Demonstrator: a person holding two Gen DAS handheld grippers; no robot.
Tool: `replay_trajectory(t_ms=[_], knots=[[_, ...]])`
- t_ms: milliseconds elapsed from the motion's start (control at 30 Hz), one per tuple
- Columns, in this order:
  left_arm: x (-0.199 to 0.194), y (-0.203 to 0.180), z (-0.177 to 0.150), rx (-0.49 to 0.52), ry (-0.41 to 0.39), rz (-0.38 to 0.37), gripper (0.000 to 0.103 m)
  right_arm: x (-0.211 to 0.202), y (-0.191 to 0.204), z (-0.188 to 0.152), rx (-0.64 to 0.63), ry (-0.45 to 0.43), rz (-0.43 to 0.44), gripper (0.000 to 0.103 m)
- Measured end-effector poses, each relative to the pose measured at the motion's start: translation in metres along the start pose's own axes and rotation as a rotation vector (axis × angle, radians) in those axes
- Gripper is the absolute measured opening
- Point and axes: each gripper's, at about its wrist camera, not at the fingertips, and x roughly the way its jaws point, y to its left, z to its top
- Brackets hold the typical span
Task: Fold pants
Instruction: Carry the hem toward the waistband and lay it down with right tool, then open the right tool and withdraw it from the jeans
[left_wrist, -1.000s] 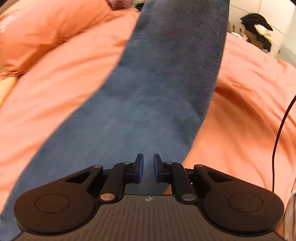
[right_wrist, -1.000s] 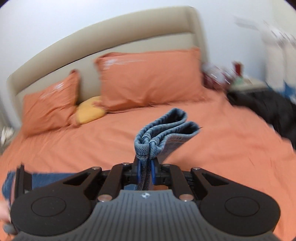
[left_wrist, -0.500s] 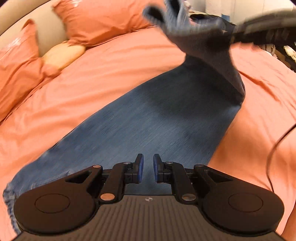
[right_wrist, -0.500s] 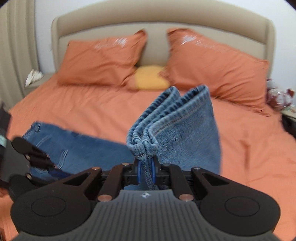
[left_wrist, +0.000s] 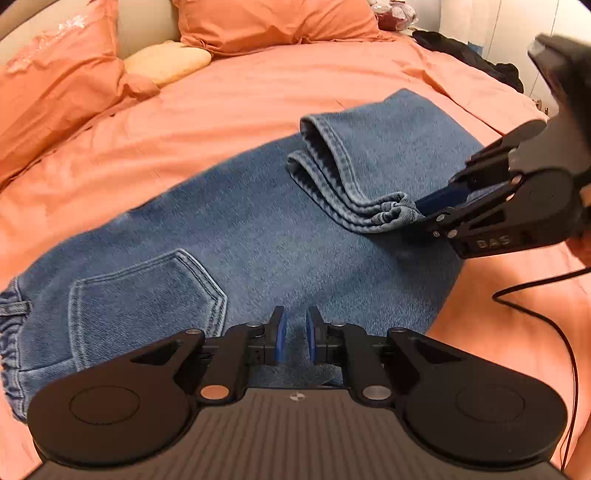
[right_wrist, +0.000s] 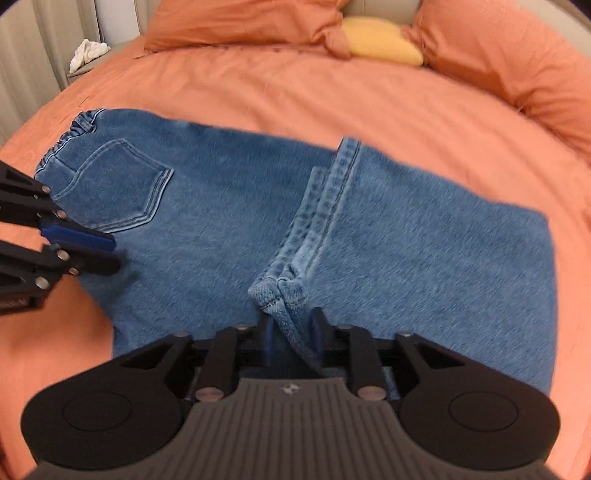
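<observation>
Blue jeans lie on the orange bed, folded once: the leg hems rest on top of the thigh part, back pocket and waistband to the left. My right gripper has its jaws apart around the bunched hems, which lie on the jeans; it also shows in the left wrist view. My left gripper has a narrow gap and holds nothing, low over the jeans' near edge; it shows in the right wrist view by the pocket.
Orange pillows and a yellow cushion lie at the headboard. Dark clothes sit at the bed's far right edge. A black cable runs over the orange sheet at right.
My right gripper has swung the leg hems over and down onto the upper part of the jeans, and its jaws have opened wider. The left gripper has stayed low at the near edge.
</observation>
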Motion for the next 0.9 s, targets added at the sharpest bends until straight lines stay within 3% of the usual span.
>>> replay_trajectory(t_ms=[167,267,300,433,667,900], knots=[[0.005,0.003,-0.001,-0.002,-0.010,-0.020,0.022,-0.011,0.000,0.016,0.079,-0.034,0.058,0.048],[0.006,0.005,0.001,-0.007,-0.009,-0.011,0.022,0.006,-0.002,0.023,0.134,0.001,0.008,0.042],[0.006,0.005,0.002,-0.011,-0.008,-0.008,0.022,0.014,-0.006,0.024,0.157,0.032,-0.006,0.030],[0.000,0.005,0.002,-0.028,-0.012,-0.004,0.022,0.017,-0.012,0.015,0.229,0.045,0.042,0.014],[0.005,-0.003,0.008,-0.011,-0.002,0.003,0.022,-0.012,-0.011,0.003,0.184,0.031,0.142,0.013],[0.009,-0.018,0.023,-0.005,-0.004,0.016,0.022,0.031,-0.017,-0.009,0.268,0.039,0.150,0.013]])
